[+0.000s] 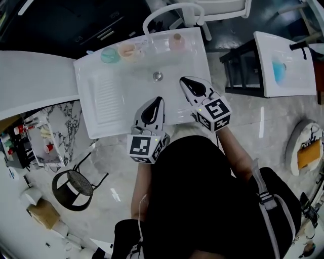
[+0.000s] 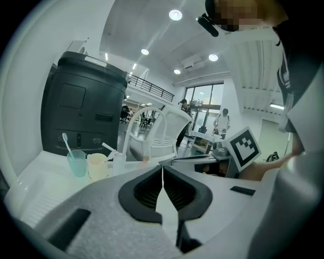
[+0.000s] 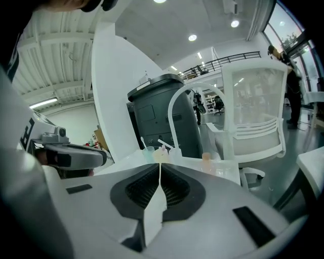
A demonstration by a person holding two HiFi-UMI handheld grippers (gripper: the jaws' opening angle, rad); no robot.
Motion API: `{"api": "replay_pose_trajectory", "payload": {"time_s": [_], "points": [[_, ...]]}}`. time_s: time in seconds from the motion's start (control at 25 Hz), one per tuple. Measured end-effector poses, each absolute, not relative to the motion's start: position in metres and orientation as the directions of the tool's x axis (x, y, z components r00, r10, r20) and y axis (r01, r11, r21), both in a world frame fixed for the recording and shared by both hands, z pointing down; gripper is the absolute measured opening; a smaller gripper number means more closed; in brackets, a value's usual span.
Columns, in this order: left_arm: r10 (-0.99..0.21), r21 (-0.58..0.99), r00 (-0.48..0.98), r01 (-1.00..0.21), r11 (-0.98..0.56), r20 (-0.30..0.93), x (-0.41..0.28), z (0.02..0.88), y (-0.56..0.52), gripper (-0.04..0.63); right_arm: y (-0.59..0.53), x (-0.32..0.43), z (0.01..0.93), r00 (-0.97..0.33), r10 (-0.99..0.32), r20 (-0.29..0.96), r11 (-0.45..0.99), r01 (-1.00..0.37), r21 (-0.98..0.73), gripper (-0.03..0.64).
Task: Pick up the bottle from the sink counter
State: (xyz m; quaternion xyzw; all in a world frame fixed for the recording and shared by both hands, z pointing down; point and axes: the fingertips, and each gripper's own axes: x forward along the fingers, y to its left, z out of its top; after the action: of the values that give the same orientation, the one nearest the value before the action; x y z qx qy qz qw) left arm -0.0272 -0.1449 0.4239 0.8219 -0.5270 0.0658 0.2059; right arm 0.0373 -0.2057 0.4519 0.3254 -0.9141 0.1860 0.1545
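Both claws pressed together, nothing in em. Left gripper [image 1: 157,100] is at frame centre, right gripper [image 1: 184,81] just right of it, both over the sink [image 1: 91,103]. I see the bottle [image 1: 177,41] top centre on the back rim, well apart from both.

A large open hall, like an office or showroom: recessed ceiling lights [image 2: 175,14], a mezzanine railing [image 2: 152,87], tall windows [image 2: 201,101], a polished stone floor [image 1: 263,119], and a freestanding white sink [image 1: 83,91] beside an office chair [image 3: 253,116].
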Motion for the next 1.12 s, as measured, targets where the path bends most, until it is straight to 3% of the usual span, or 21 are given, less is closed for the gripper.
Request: {"api": "replay_pose_trajectory", "payload": {"time_s": [1.12], "points": [[-0.828,0.309,0.407,-0.903,-0.300,0.385,-0.033,0.459,-0.160,0.020,-0.281,0.049,0.525,-0.651,-0.593,0.473,0.660,-0.730,-0.177,0.034]]}}
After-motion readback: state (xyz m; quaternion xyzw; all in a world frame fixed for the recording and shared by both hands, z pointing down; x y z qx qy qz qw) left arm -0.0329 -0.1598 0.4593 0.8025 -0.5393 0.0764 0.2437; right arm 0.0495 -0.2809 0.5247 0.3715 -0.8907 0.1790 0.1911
